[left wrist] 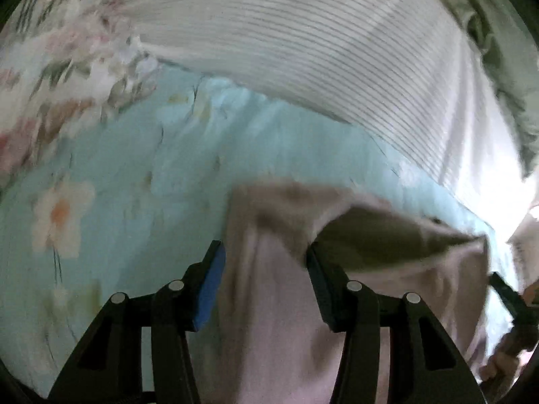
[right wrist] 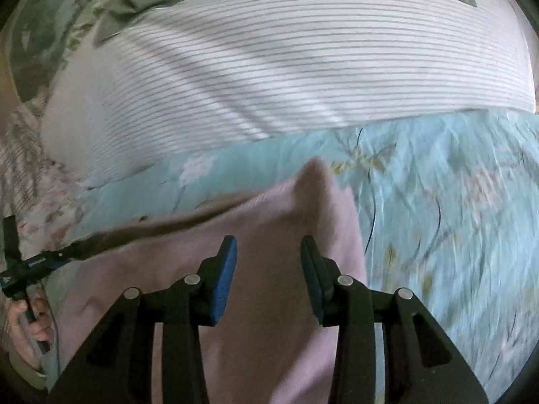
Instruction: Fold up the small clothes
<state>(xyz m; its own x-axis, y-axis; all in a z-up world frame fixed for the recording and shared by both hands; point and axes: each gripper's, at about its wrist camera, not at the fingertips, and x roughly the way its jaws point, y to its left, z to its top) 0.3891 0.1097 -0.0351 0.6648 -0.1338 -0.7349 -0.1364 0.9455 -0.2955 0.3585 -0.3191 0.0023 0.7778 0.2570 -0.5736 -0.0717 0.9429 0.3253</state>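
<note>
The pale blue floral bedspread [left wrist: 111,181] fills most of both wrist views and carries everything else you are working on; both views are blurred. On it, from about 10 to 2 o'clock in each view, lies a large white cloth with thin dark stripes [right wrist: 269,60], its lower edge touching the bedspread. A green patterned fabric [right wrist: 67,17] sits beyond that at 10 to 11 o'clock in the right view and at 1 to 2 o'clock in the left view. The task piece, a small pinkish-mauve garment [left wrist: 279,303], lies at 6 o'clock in both views, spread between your two tools, with a raised fold showing a darker underside at about 4 o'clock in the left view. Your left gripper [left wrist: 264,269] has cloth lying between its blue-padded fingers [left wrist: 212,289], jaws partly apart; whether the pads actually pinch the fabric cannot be told through the blur. Your right gripper [right wrist: 269,262] likewise has the garment's corner peak at 12 o'clock from its tips and cloth between partly spread jaws; grip cannot be told. Your hand [right wrist: 27,323] shows at 8 o'clock in the right view, on the other tool's handle.
</note>
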